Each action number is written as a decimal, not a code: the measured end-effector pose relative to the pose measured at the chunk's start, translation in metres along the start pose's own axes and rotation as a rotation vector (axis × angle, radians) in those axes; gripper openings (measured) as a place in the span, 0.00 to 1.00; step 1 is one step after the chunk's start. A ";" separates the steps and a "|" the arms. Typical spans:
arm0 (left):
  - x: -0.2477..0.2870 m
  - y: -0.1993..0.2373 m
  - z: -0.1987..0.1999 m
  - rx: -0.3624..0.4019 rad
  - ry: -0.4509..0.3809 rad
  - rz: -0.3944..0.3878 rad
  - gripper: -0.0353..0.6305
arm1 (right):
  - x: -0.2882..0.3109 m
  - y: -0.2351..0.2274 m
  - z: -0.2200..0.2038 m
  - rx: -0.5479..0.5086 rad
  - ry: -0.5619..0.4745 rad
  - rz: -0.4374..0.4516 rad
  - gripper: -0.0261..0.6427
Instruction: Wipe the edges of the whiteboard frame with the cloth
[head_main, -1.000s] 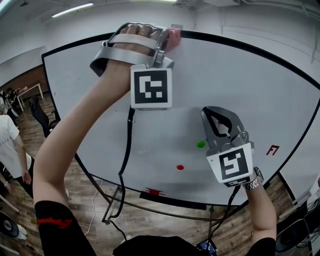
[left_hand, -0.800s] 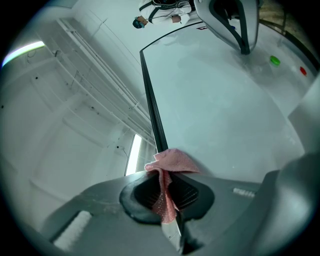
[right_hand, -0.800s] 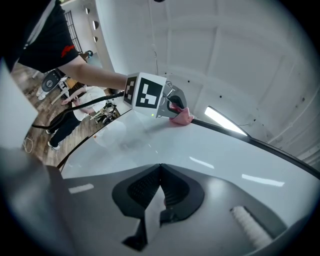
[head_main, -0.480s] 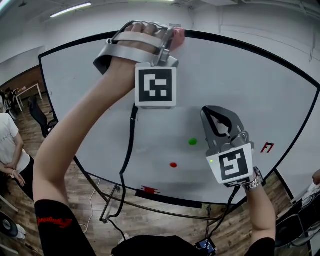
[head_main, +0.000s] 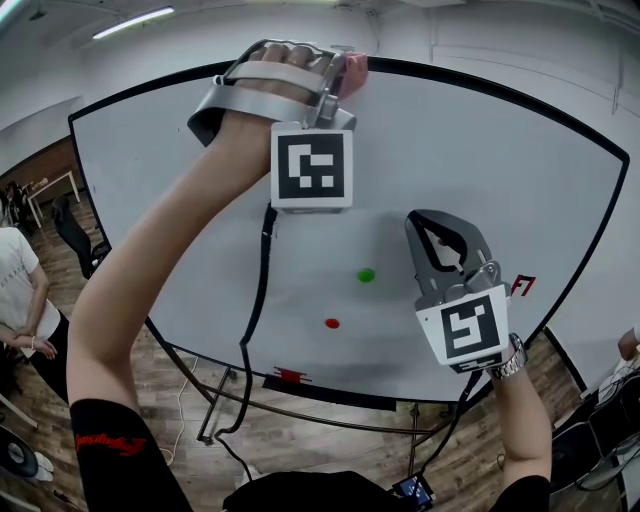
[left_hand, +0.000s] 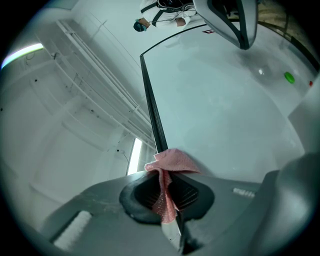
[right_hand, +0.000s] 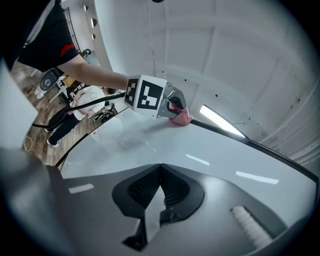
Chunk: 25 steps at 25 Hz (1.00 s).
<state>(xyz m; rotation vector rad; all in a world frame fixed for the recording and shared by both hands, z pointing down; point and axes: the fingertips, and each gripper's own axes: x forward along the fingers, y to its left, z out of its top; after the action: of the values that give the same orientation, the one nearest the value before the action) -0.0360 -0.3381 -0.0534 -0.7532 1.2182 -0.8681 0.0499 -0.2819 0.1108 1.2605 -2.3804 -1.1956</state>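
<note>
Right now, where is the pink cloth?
The pink cloth sits top centre in the head view, pinched in the left gripper and lying against the black top edge of the whiteboard frame.

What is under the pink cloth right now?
The cloth, pinched by the left gripper, lies over the black top frame. The stretch of frame beneath it is covered.

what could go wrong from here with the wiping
1. The left tongs pinch only a thin fold of the cloth; dragging along the frame could pull it free.
2. Their hard tips sit close to the board and might scrape it.
3. The right tongs, shut and empty, hang near the green magnet and could knock it.
</note>
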 end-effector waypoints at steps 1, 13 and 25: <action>0.001 0.000 0.003 0.001 0.000 -0.002 0.09 | -0.002 -0.002 -0.003 0.002 0.007 -0.002 0.04; 0.001 0.003 0.024 0.004 0.014 -0.007 0.09 | -0.024 -0.018 -0.013 -0.007 -0.002 -0.014 0.04; 0.007 0.012 0.041 -0.002 0.028 -0.003 0.09 | -0.044 -0.026 -0.024 0.002 0.017 -0.003 0.04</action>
<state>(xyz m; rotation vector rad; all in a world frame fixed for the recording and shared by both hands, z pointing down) 0.0072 -0.3373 -0.0590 -0.7467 1.2430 -0.8833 0.1044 -0.2697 0.1159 1.2700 -2.3690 -1.1787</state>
